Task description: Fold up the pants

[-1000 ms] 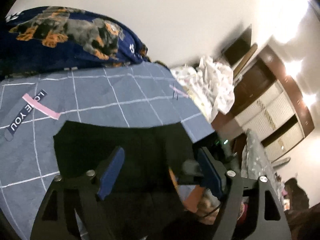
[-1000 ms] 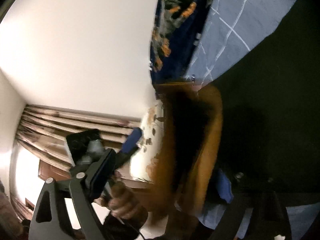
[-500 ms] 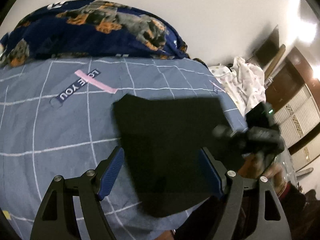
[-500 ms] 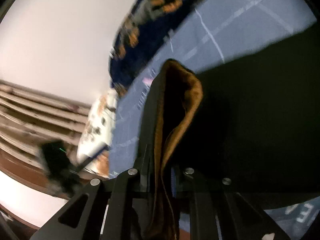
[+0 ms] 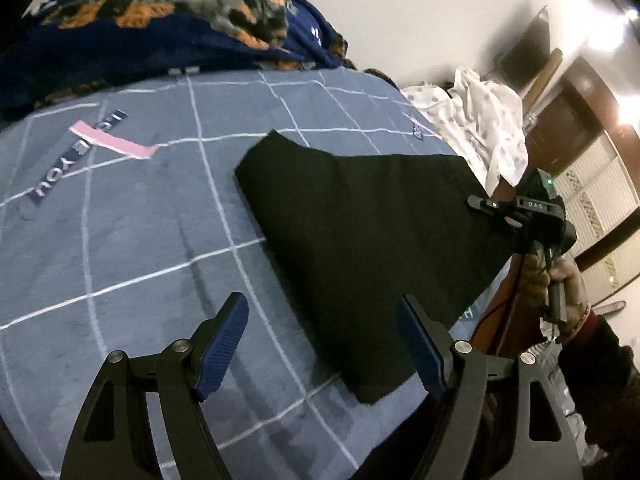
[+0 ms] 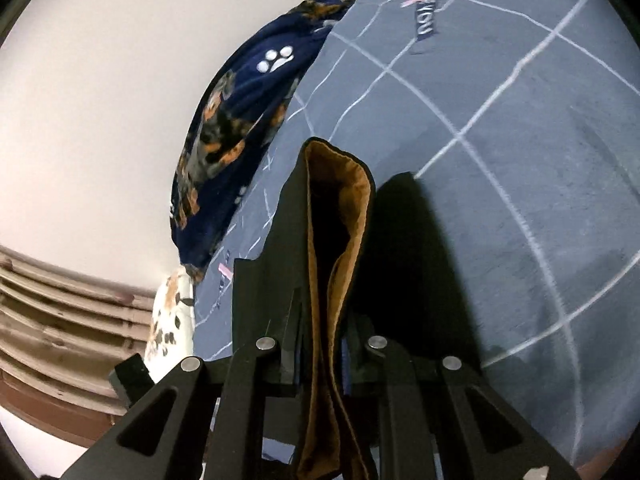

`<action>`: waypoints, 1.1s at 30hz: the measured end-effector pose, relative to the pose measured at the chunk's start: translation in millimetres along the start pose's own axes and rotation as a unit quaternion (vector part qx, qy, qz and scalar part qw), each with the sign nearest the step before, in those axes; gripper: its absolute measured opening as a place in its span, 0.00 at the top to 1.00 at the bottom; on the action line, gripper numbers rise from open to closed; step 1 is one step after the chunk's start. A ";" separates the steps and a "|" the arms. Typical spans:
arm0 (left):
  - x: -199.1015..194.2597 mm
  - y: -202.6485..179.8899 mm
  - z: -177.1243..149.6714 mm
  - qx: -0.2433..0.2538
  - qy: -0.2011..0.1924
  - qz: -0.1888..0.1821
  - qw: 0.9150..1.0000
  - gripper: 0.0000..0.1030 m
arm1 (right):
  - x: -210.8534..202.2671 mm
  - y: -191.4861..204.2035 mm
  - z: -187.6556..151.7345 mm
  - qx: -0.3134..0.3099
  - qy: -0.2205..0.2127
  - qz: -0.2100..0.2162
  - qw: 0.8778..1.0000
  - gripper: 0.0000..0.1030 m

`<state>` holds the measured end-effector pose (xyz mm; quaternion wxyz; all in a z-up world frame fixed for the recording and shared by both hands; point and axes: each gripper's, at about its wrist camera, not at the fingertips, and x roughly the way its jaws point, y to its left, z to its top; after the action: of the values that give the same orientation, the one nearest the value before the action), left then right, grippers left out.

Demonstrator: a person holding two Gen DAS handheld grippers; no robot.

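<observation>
Now the black pants point(image 5: 368, 240) lie flat on the blue bed cover point(image 5: 120, 240), just ahead of the left gripper point(image 5: 324, 340), which is wide and empty. Right gripper point(image 6: 320, 360) has squeezed tight on their edge.

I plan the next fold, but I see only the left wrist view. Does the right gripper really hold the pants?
Observer: Yes. In the right wrist view, the right gripper is shut on the pants.
Operator: Which part is between the jaws?
Observer: A doubled edge that shows a brown lining. Your view shows only black cloth.
Operator: Does that edge lie flat?
Observer: No. It stands up past the fingertips, above the bed.
</observation>
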<state>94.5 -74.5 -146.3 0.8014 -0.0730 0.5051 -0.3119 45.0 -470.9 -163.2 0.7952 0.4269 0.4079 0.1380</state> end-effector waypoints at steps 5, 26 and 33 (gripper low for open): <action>25.8 16.0 4.7 -0.041 0.017 -0.017 0.999 0.26 | -2.5 -8.6 1.8 -0.024 -0.003 -0.023 0.999 0.79; 100.4 14.2 38.8 -0.070 0.066 -0.153 0.983 0.78 | 14.7 -12.0 -4.8 -0.074 0.040 -0.016 0.996 0.70; 57.6 21.8 36.4 -0.075 0.025 -0.144 0.986 0.91 | 27.4 6.8 -23.7 -0.029 0.050 0.046 0.997 0.84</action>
<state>151.9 -97.4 -182.3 0.7273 -0.1971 0.5312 -0.3873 44.9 -437.9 -179.5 0.7787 0.4147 0.4225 0.2074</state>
